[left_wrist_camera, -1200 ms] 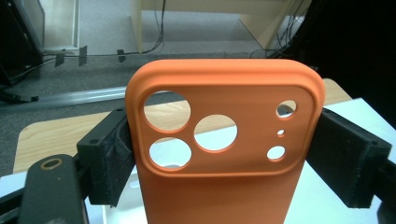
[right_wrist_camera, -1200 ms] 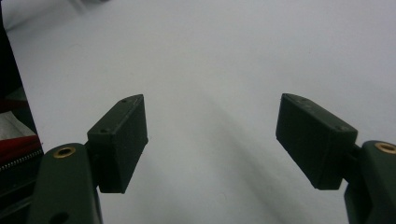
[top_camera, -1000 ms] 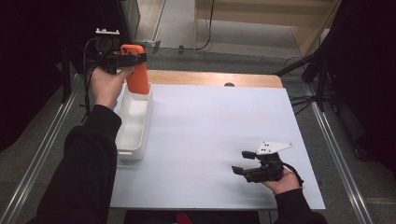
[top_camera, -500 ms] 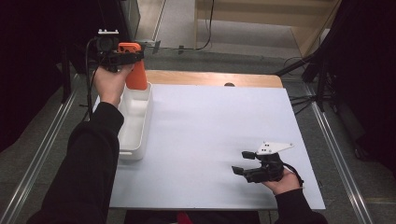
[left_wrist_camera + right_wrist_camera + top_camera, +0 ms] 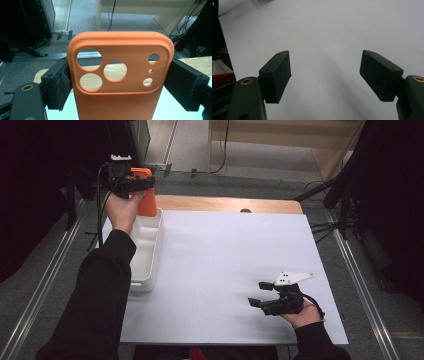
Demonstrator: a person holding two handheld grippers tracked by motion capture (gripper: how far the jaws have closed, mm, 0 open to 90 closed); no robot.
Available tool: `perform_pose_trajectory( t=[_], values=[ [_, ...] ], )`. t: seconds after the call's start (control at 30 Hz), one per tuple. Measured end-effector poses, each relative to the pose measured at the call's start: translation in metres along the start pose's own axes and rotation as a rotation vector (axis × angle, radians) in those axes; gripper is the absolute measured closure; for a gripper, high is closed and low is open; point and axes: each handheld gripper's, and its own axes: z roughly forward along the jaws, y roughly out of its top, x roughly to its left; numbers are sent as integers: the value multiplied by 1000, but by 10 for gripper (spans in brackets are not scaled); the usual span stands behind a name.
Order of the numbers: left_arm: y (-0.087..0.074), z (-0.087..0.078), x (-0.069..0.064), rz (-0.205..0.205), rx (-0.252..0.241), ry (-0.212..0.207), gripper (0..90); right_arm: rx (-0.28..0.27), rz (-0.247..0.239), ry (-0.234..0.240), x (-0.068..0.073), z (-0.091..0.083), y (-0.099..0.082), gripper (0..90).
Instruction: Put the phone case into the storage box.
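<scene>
Table point(image 5: 225, 270) white-topped, wooden far edge; left claw point(image 5: 131, 182) clamps orange phone case point(image 5: 120, 82); right claw point(image 5: 265, 296) open, empty.

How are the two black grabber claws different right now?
The left gripper is shut on the orange rubbery phone case, squeezing its two sides; the right gripper holds nothing, its jaws standing open. The left gripper is raised above the far end of the white plastic tray; the right gripper stays low over the white table mat. Both have two black jaws and sit in a person's hand.
</scene>
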Motion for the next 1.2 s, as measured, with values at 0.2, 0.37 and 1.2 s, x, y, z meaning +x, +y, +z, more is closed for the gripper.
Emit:
perform_pose_trajectory(
  t=[0.2, 0.37, 1.2],
  values=[
    [-7, 9, 2, 1, -4, -11, 156, -1, 0, 0, 0, 0, 0, 236],
    [-14, 15, 6, -5, 1, -5, 156, -2, 1, -1, 0, 0, 0, 236],
    [-37, 30, 3, 23, 36, 28, 155, 4, -3, -3, 0, 1, -1, 236]
  ],
)
